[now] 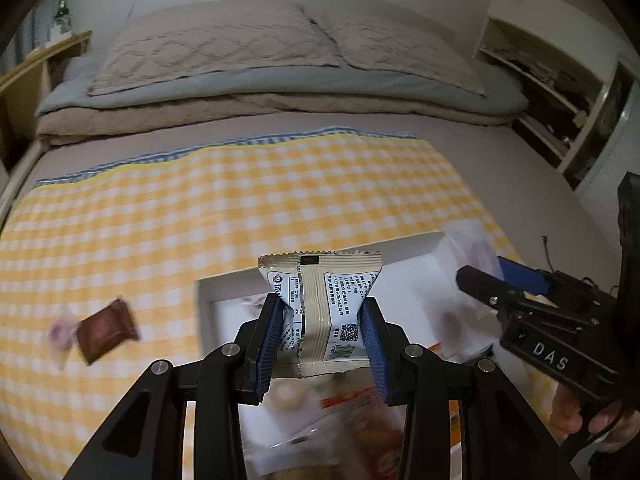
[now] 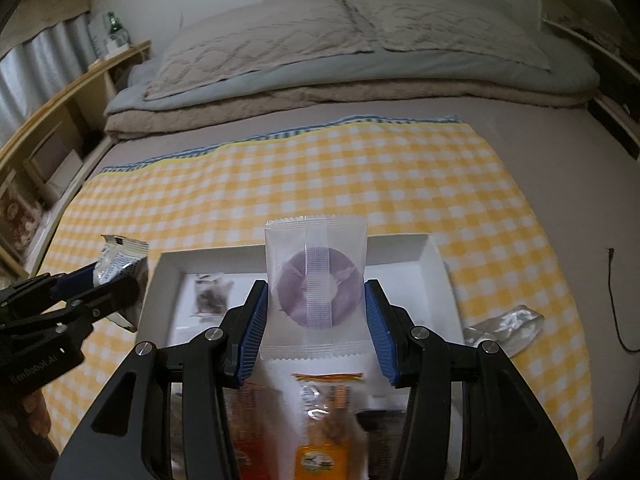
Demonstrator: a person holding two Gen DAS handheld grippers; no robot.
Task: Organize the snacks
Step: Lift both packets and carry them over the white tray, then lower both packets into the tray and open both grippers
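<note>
The left gripper [image 1: 322, 322] is clamped on a cream sachet [image 1: 320, 304] printed with text and a QR code; the pack is pinched at its waist, its long axis upright, its crimped top edge level. The right gripper [image 2: 316, 308] is closed on a clear packet [image 2: 316, 276] holding a purple ring-shaped pastry, also gripped across its width with the long axis pointing away from the jaws.

Below and just ahead of both held packs, the white tray [image 2: 400, 246] is seen lying on the yellow checked cloth [image 2: 320, 168]. From the right wrist view the tray is centred under the clear packet, while the left gripper is seen at the tray's left edge, the sachet over or just outside the rim. The right gripper is therefore judged the nearer to a drop: only a lowering is called for, whereas a short move to the right is needed for the sachet.

Inside the tray a small dark packet [image 2: 210, 294] lies at the left, and orange-labelled snacks [image 2: 324, 412] lie blurred at the near end. A brown packet [image 1: 106, 330] and a crumpled clear wrapper [image 2: 504, 326] are left on the cloth outside the tray.
</note>
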